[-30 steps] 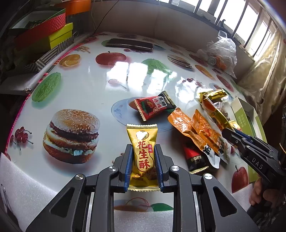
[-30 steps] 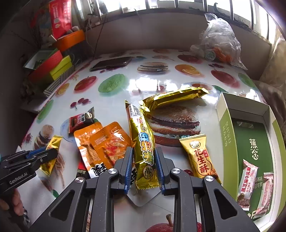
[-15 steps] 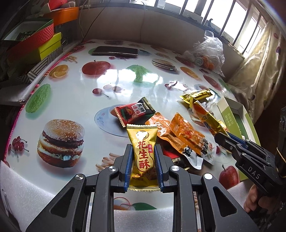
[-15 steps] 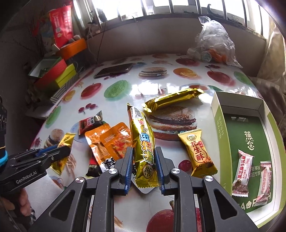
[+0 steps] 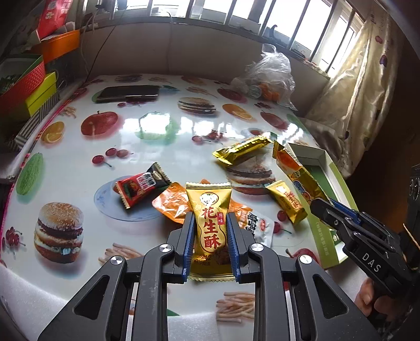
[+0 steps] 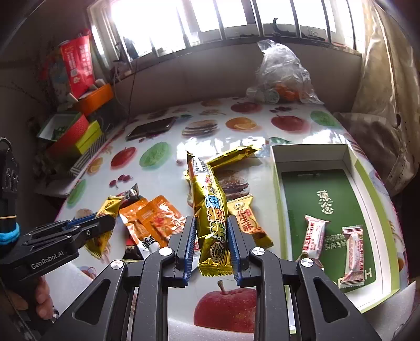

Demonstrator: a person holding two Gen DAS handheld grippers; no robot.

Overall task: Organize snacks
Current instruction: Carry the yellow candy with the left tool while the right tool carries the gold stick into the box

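a: gold peanut candy packet [image 5: 210, 223] sits pinched upright in the left gripper [image 5: 210, 233], lifted over the orange sachets [image 5: 173, 204].
b: and the right gripper [image 6: 212, 233]?
a: clamped on a long gold snack bar [image 6: 210, 209]; the green box [image 6: 367, 178] lies just to its right.

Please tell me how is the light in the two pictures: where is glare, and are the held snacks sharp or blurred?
Left wrist view: window glare on the glossy table; the peanut candy in the left gripper is sharp. Right wrist view: the windows are overexposed; the gold bar in the right gripper is sharp with foil highlights. Both views bend at the edges.
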